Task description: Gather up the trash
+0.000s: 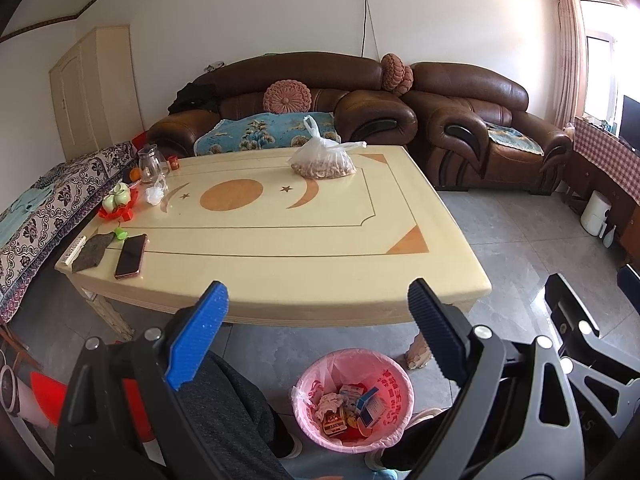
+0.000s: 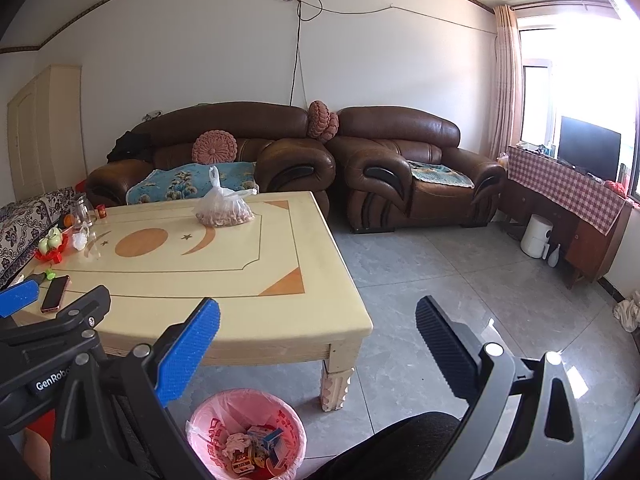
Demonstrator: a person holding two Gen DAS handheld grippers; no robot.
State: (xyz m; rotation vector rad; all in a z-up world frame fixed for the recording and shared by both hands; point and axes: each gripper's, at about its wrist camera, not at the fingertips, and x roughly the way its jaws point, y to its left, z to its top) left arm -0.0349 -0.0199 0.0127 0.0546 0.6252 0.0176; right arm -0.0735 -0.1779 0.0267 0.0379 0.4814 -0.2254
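My left gripper is wide open w/ nothing in it, and my right gripper is too. The round pink trash bin w/ a pink plastic liner sits on the grey tile floor at 6 o'clock, below my left fingertips and just past the near edge of the cream coffee table w/ orange moon shapes. It holds small boxes and crumpled paper. Only the right view shows the black TV at 3 o'clock. In it the bin sits at 7 o'clock, under my blue finger. A clear plastic bag of nuts rests on the table at 12.
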